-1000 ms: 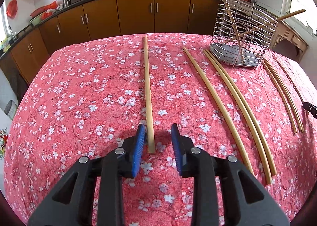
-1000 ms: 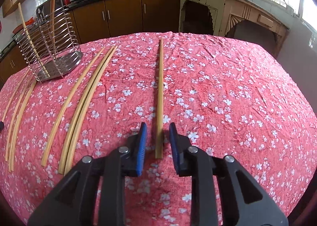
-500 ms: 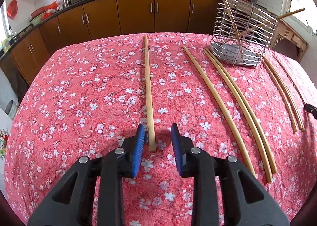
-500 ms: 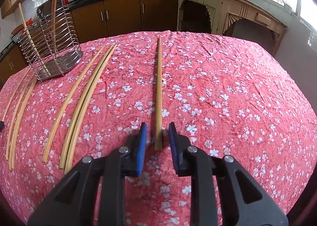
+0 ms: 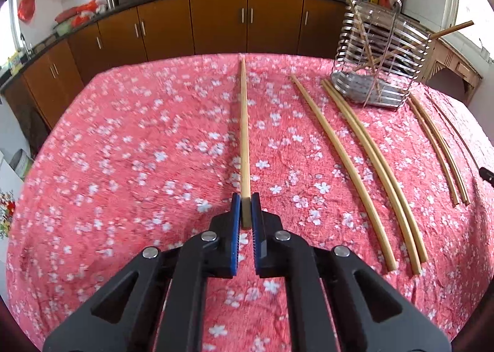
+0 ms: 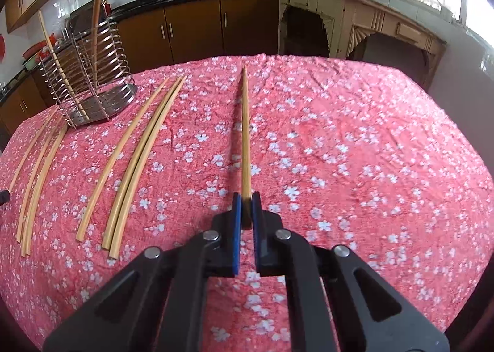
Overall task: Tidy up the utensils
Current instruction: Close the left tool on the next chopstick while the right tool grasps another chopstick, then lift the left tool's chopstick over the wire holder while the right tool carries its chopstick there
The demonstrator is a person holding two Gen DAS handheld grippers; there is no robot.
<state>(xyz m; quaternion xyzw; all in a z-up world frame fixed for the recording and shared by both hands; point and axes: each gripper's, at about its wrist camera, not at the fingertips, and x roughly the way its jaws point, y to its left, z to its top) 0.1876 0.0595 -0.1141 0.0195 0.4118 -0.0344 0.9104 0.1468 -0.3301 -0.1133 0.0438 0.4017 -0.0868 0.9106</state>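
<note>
In the left wrist view a long wooden chopstick (image 5: 244,135) runs straight away from me across the pink flowered tablecloth (image 5: 123,151). My left gripper (image 5: 246,209) is shut on its near end, blue pads pressing both sides. The right wrist view shows the same kind of grip: my right gripper (image 6: 246,209) is shut on the near end of another chopstick (image 6: 245,135). A steel wire utensil rack (image 5: 379,74) stands at the far right for the left gripper and at the far left (image 6: 89,86) for the right one, with a few chopsticks leaning inside.
Several loose chopsticks lie between the two grippers: a single one (image 5: 339,166) and a pair (image 5: 376,166), then thinner ones (image 5: 438,148) past the rack. The right view shows them as a single (image 6: 120,160), a pair (image 6: 139,166) and a group (image 6: 37,172). Brown kitchen cabinets (image 5: 216,21) stand behind the table.
Both grippers stood open around the near ends of their chopsticks; both have closed onto them. The right view has shifted a little and is blurred.
</note>
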